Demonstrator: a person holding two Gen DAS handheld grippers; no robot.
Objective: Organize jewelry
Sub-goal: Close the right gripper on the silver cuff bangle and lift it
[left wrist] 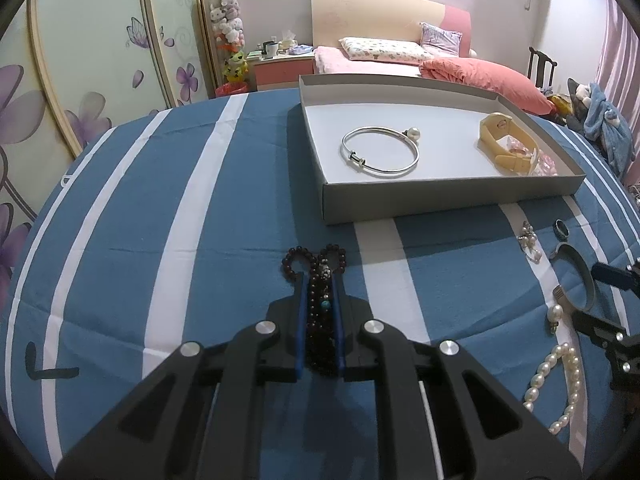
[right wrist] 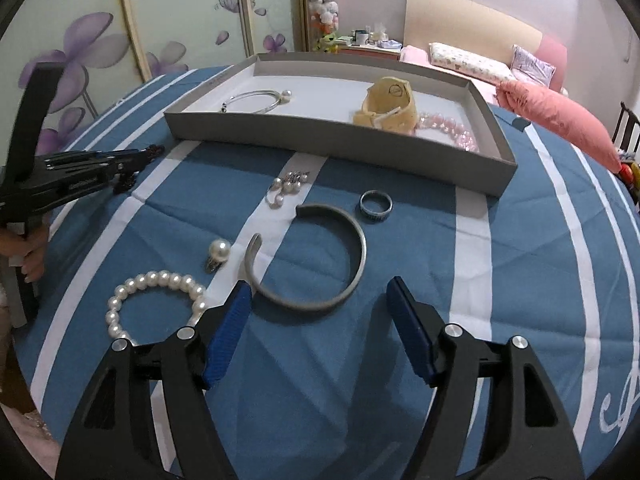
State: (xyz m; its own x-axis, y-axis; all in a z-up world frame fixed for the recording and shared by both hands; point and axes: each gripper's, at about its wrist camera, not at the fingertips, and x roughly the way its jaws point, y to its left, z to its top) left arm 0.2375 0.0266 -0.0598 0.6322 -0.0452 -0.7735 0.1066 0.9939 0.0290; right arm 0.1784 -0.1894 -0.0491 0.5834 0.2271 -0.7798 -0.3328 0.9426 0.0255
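My left gripper holds its jaws clamped on a dark beaded strand; loose loops hang past the tips and could snag or slip. My right gripper stands with jaws apart, empty, over the matte grey cuff on the striped cloth of the table; thin, hard metal may skid. Pearl bracelet just beside risks being nudged. Beyond, the grey cardboard tray already carries 1 silver bangle.

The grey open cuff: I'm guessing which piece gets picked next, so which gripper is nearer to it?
Right. The right gripper hangs open just before the grey cuff; the left gripper, shut on dark beads, is off to the cuff's left.
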